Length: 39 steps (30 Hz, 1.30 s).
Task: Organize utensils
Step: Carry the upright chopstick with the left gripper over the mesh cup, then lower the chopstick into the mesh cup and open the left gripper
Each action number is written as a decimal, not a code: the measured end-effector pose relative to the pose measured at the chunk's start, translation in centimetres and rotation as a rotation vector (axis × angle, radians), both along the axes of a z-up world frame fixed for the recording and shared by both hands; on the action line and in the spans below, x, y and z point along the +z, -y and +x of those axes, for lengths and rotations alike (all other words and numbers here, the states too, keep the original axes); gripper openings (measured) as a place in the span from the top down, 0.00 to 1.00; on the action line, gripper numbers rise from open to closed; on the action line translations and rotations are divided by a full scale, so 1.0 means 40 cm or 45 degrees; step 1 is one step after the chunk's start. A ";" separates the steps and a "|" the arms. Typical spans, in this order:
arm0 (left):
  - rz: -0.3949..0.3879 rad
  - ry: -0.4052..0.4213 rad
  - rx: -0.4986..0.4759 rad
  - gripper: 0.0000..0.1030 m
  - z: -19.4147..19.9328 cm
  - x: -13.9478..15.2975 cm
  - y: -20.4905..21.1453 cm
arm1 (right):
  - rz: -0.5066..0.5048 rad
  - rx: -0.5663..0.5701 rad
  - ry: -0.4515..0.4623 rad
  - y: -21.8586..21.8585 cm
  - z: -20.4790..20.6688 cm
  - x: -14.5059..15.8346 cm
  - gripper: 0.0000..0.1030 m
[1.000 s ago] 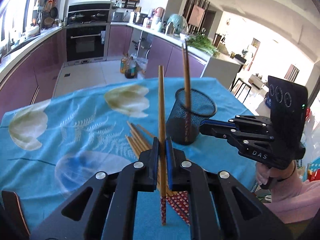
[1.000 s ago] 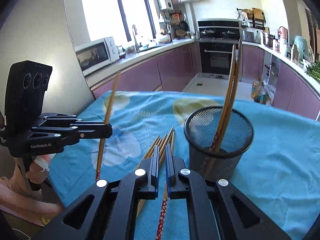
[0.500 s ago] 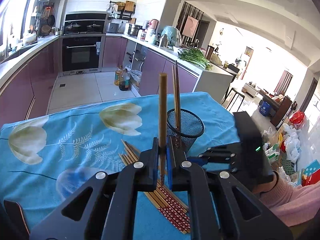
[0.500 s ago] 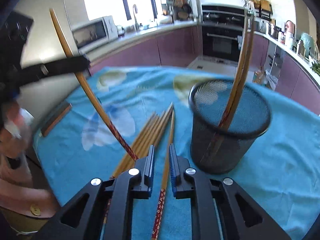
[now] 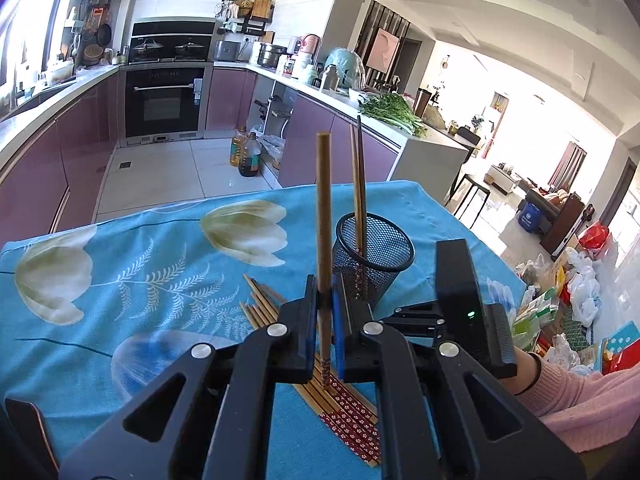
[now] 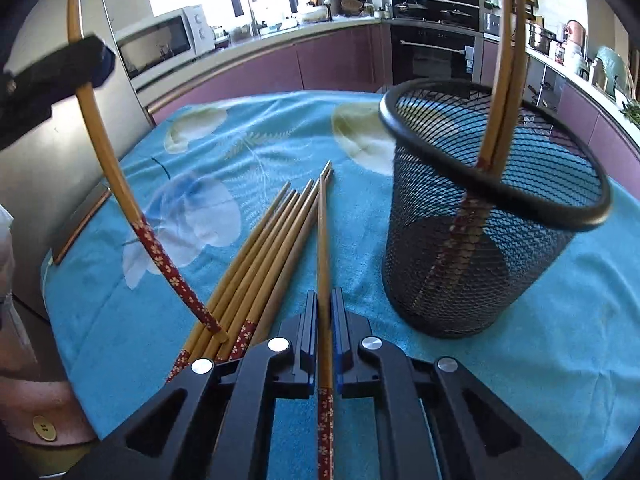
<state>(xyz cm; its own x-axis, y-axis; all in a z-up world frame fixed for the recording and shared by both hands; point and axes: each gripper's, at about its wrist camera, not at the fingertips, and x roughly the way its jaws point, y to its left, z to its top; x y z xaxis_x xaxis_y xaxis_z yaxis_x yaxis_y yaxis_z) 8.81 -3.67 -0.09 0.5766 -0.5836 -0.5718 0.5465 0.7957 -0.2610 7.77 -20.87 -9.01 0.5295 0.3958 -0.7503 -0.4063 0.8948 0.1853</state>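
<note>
Left gripper (image 5: 325, 308) is clamped on one upright brown wooden chopstick (image 5: 323, 216). Plain end points up; its red flower-patterned end hangs below the jaws, tip right at the pile. Touching the pile or not: cannot tell. In the right wrist view this held chopstick (image 6: 116, 176) slants in from upper left, with the left gripper's black finger blurred at the left edge.

Pile of loose wooden chopsticks with red patterned ends (image 6: 256, 256) lies flat on the blue floral tablecloth (image 6: 192, 152), roughly parallel, red ends toward the cameras. In the left wrist view the pile (image 5: 344, 396) runs under both grippers.

Right gripper (image 6: 325, 320) sits low over the cloth. Its jaws are narrow, pinched on a single wooden chopstick (image 6: 322, 248) lying just right of the pile, plain end pointing away, red end back under the gripper body. In the left wrist view only the right gripper's black body and green light show, jaws hidden. A pink sleeve (image 5: 576, 396) is behind it.

Black wire-mesh round holder (image 6: 480, 240) stands upright on the cloth, right of the pile, near the right gripper. Two wooden chopsticks (image 6: 500, 92) stand inside, red ends down, leaning on the rim. Left wrist view: the holder (image 5: 374, 256) is just beyond the left gripper's jaws.
</note>
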 end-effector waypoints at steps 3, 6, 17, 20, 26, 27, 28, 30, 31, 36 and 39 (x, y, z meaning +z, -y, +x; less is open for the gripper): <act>-0.015 0.002 -0.005 0.93 0.004 0.005 -0.001 | 0.102 -0.004 0.056 0.034 -0.022 0.050 0.94; -0.034 0.017 -0.021 0.93 0.005 0.017 0.004 | 0.168 -0.008 0.138 0.065 -0.048 0.111 0.94; -0.117 0.104 -0.102 0.93 0.009 0.099 0.044 | 0.330 -0.072 0.410 0.171 -0.104 0.275 0.94; -0.141 0.146 -0.113 0.93 0.017 0.134 0.060 | 0.344 -0.125 0.476 0.188 -0.088 0.303 0.94; -0.167 0.231 -0.110 0.93 0.048 0.199 0.106 | 0.378 -0.226 0.574 0.220 -0.034 0.331 0.94; -0.164 0.242 -0.103 0.93 0.054 0.207 0.114 | 0.387 -0.244 0.591 0.226 -0.020 0.335 0.94; -0.161 0.251 -0.094 0.93 0.063 0.212 0.124 | 0.395 -0.259 0.606 0.235 -0.009 0.337 0.94; -0.164 0.246 -0.084 0.93 0.082 0.214 0.139 | 0.403 -0.285 0.637 0.243 0.006 0.339 0.94; -0.160 0.244 -0.078 0.93 0.094 0.211 0.149 | 0.396 -0.297 0.652 0.245 0.011 0.339 0.94; -0.119 0.197 -0.061 0.93 0.140 0.178 0.192 | 0.356 -0.325 0.648 0.230 0.048 0.312 0.95; -0.066 0.142 -0.098 0.93 0.166 0.136 0.210 | 0.327 -0.321 0.603 0.218 0.056 0.278 0.94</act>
